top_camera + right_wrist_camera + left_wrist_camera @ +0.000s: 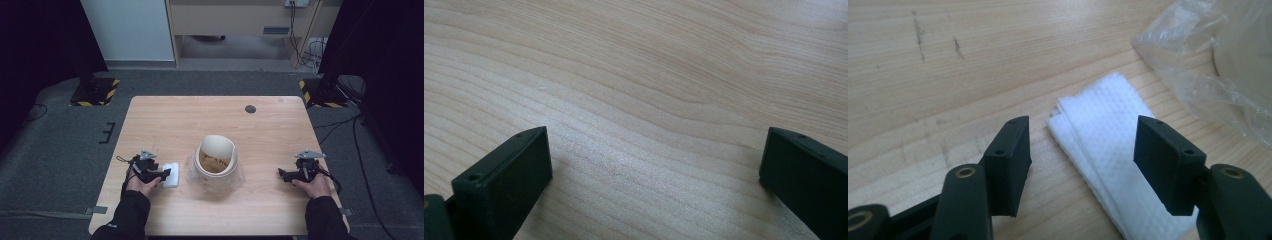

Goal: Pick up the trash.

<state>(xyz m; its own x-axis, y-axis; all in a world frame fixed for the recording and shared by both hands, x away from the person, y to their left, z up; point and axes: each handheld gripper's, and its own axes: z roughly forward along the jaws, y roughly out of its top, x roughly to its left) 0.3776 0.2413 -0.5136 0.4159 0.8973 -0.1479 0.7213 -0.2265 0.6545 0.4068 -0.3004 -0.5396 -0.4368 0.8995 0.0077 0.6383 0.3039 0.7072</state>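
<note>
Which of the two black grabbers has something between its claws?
The left gripper: a folded white paper napkin lies between its open jaws. The right gripper has bare wooden table.

We see a folded white paper napkin (1103, 150) with a dimpled, embossed surface, lying flat on the wooden table (270, 125). Its layered edges show along one side, and it sits just beside crinkled clear plastic wrap (1198, 70)
</note>
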